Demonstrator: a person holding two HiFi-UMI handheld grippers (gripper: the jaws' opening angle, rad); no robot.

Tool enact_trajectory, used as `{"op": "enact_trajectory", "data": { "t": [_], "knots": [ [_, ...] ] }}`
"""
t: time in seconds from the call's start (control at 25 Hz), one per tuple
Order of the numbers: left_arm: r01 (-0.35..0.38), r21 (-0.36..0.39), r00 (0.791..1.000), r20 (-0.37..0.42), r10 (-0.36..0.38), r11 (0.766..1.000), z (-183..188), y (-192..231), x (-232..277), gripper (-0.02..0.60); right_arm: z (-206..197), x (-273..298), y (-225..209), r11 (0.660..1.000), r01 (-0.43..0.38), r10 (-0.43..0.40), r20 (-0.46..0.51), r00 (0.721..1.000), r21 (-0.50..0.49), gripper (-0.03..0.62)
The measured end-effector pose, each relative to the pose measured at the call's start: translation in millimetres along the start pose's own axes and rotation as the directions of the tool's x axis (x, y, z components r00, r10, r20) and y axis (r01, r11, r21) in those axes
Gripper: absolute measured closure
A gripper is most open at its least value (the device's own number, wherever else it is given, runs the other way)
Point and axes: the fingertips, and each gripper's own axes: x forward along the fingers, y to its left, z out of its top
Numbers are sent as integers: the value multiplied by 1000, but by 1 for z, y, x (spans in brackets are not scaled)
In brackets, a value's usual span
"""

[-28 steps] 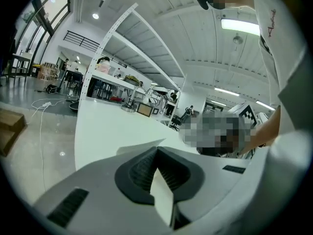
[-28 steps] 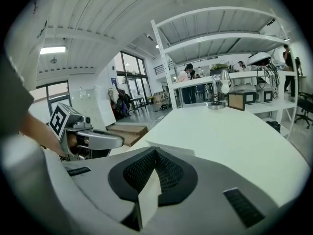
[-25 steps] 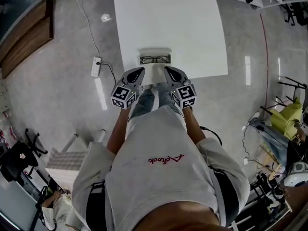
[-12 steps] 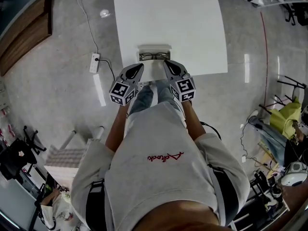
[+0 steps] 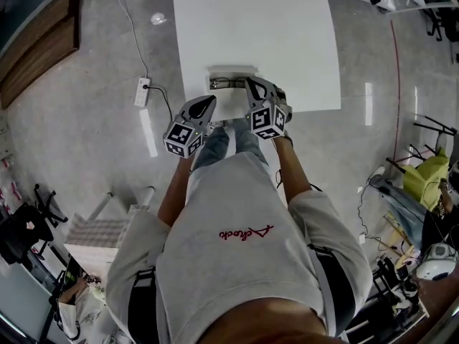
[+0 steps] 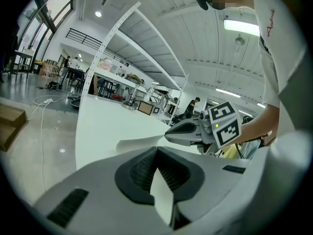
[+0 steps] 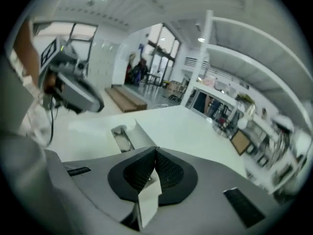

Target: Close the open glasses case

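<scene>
Nearest lay the person's grey sweatshirt (image 5: 237,264), soft and creased. Beyond it two smooth grey plastic wedges reached forward, each with a marker cube at its back. The left gripper (image 5: 208,103) had its tip over the worktop's near edge, toward the left corner; its ribbed black pads (image 6: 168,173) were closed tip to tip on nothing. The right gripper (image 5: 251,84) reached further in over the same edge; its jaws were likewise shut and empty, and its tip was close by the right end of the glasses case, though contact could not be made out. The glasses case (image 5: 231,84), a pale oblong shell, sat open at the middle of the near edge of the matte white worktop (image 5: 287,34); dark-framed glasses (image 5: 224,84) lay in its tray, and a thin lid flap (image 7: 142,133) was raised beside it. Past the worktop's edges spread a polished grey floor (image 5: 86,120), with a white power strip (image 5: 143,92) to the left.
</scene>
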Motion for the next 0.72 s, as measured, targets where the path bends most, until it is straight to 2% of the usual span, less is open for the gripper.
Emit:
{"op": "enact_trajectory", "data": {
  "t": [0.04, 0.12, 0.16, 0.2, 0.28, 0.4, 0.44, 0.48, 0.52, 0.72],
  "knots": [
    [-1, -2, 1000, 0, 1, 1000, 0, 0, -1, 558, -4, 3, 3, 985, 7, -14, -42, 999, -170, 576],
    [-3, -5, 1000, 0, 3, 1000, 0, 1, -1, 558, -11, 9, 7, 886, 0, -51, -96, 994, -464, 576],
    [-4, -6, 1000, 0, 4, 1000, 0, 2, -1, 558, -12, 10, 8, 841, -7, -61, -106, 992, -541, 576],
    [-5, -6, 1000, 2, 5, 1000, -1, 2, -1, 558, -13, 11, 8, 818, -13, -62, -110, 992, -574, 576],
    [-6, -7, 1000, 6, 6, 1000, -1, 3, -2, 558, -13, 10, 8, 813, -18, -57, -111, 992, -581, 576],
    [-9, -8, 1000, 7, 9, 1000, -1, 5, -4, 558, -14, 12, 6, 828, -13, -60, -111, 992, -561, 574],
    [-10, -9, 1000, 8, 10, 1000, -1, 5, -5, 558, -15, 13, 5, 839, -11, -60, -113, 992, -544, 537],
    [-11, -10, 1000, 8, 12, 1000, -1, 5, -5, 558, -16, 14, 4, 851, -14, -58, -120, 991, -525, 458],
    [-13, -11, 1000, 8, 13, 1000, -1, 5, -6, 558, -19, 16, 2, 860, -21, -56, -134, 989, -510, 433],
    [-13, -13, 1000, 8, 13, 1000, 0, 5, -4, 558, -25, 27, -9, 860, -42, -57, -176, 983, -509, 428]
  ]
}}
